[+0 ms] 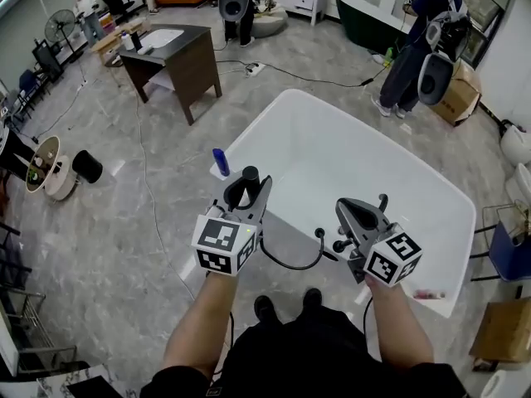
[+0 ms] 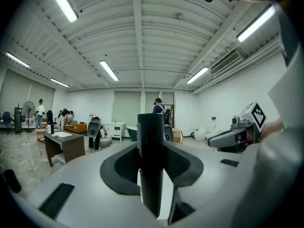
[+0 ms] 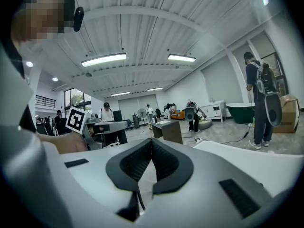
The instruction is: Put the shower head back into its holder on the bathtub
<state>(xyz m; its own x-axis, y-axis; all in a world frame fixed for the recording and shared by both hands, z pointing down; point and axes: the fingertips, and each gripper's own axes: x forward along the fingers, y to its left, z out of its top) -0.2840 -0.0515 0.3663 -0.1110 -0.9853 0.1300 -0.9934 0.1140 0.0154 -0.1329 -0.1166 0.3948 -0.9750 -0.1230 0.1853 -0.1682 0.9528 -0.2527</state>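
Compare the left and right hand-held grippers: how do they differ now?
The left hand-held gripper grips the black shower head; the right hand-held gripper shows no such thing in its jaws. The left's jaws stand apart around the handle; the right's pads meet. Both are held over the white bathtub.

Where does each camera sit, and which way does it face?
Head view: on the head, steeply down onto tub; forearms, left claw, right claw show.
Left gripper view: on left claw, level across room; clamped shower head, right claw.
Right gripper view: on right claw, level; left claw, left hand.
Gripper views share the desk.
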